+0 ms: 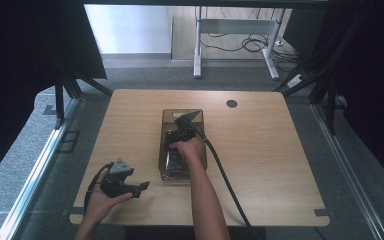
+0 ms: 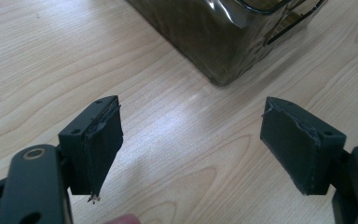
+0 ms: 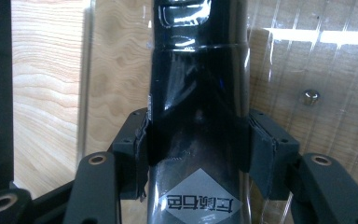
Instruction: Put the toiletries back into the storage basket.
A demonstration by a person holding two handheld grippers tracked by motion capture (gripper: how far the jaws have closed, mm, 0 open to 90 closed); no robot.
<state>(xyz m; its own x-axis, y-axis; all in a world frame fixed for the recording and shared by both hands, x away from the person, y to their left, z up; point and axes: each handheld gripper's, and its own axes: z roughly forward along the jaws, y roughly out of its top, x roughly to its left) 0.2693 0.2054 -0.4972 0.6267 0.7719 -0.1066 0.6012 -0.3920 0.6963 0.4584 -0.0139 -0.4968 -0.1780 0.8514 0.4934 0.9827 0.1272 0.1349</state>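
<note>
A clear bin (image 1: 200, 150) sits mid-desk (image 1: 270, 150), walling in a dark glossy bottle (image 3: 198, 93) that the right gripper (image 3: 198, 149) clamps inside it (the label's characters show upside down in the right gripper view). Near the bin's front-left corner, the left gripper (image 2: 191, 149) hangs released over bare wood. The bottle's top is cut off.

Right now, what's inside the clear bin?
A glossy black bottle lies in the clear bin, clamped between the right gripper jaws. A small metal stud shows through the bin floor. The hand and gripper cover the rest of the inside.
</note>
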